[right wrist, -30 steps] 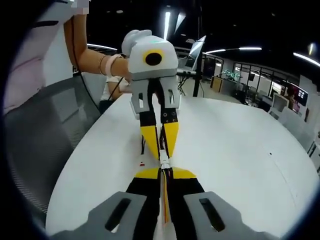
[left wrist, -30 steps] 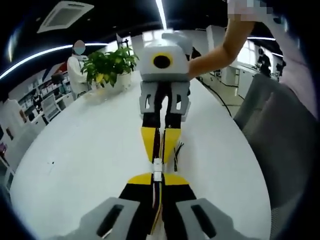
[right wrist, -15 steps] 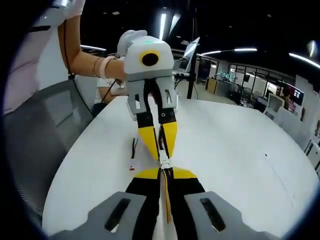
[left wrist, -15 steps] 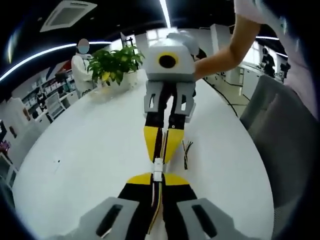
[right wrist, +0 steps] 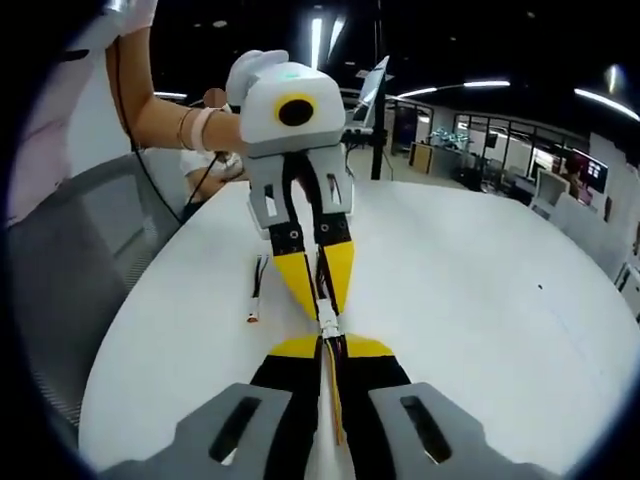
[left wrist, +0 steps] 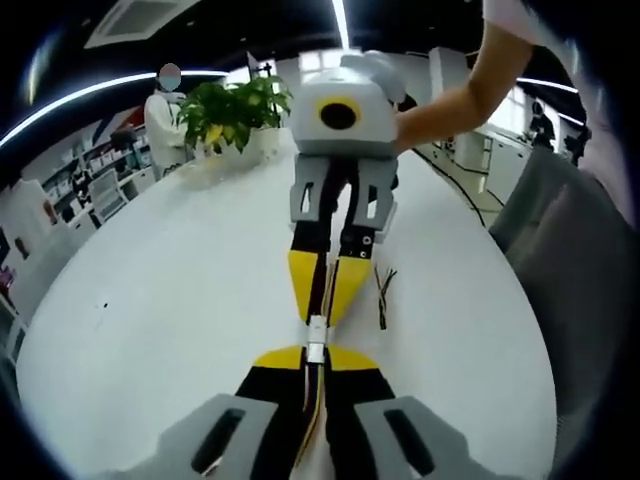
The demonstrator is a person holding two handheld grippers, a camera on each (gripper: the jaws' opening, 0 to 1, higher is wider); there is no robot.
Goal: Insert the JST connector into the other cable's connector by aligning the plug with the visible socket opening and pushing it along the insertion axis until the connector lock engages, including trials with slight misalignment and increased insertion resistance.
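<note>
Plug [left wrist: 316, 328] and socket [right wrist: 327, 322] meet nose to nose, both tools clamped on their cables; push straight, no twisting.

1. The table [left wrist: 150, 300] has a smooth white top with a soft sheen, catching pale reflections of the ceiling lights.
2. The left gripper [left wrist: 316, 358] has jaw tips of matt yellow plastic over matt black plastic; its grey brackets near the camera look like dull moulded plastic.
3. The right gripper [right wrist: 330, 345] has the same yellow and black matt plastic; the housing seen across from it is smooth white plastic with a faint gloss.
4. The connector [left wrist: 316, 333] between the jaw tips looks like pale, slightly shiny plastic.
5. The spare cable [left wrist: 383, 295] on the table has thin plastic-sheathed wires.
6. The chair back [right wrist: 70, 280] is grey woven mesh, matt and rough-looking.
7. The potted plant [left wrist: 235, 105] has glossy green leaves.
</note>
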